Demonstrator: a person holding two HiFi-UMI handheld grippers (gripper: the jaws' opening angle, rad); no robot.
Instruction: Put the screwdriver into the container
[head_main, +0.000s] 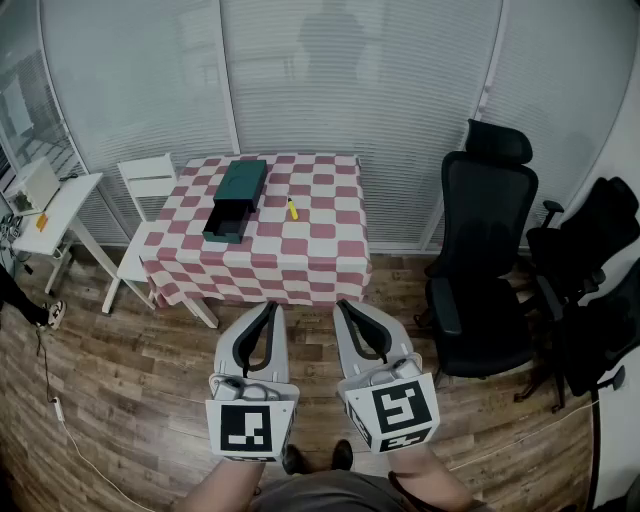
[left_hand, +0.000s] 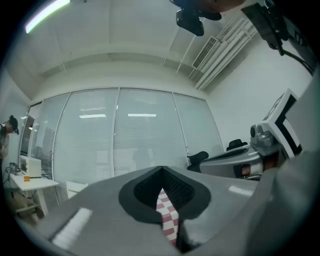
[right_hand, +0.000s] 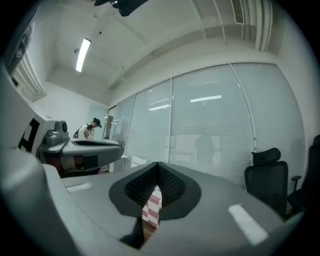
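A small yellow screwdriver (head_main: 292, 209) lies on the red-and-white checked table (head_main: 300, 262), just right of a dark green container (head_main: 234, 198) whose drawer is pulled out toward me. Both grippers hang well short of the table, over the wooden floor. My left gripper (head_main: 268, 307) is shut with nothing in it; its own view shows the jaws meeting at the tip (left_hand: 162, 171) with checked cloth in the slit behind. My right gripper (head_main: 342, 306) is also shut and empty, tips closed (right_hand: 157, 165).
A white folding chair (head_main: 146, 183) stands at the table's left, a white side desk (head_main: 52, 205) further left. Two black office chairs (head_main: 482, 250) stand at the right. Glass walls with blinds close off the back. A cable (head_main: 48, 375) lies on the floor at left.
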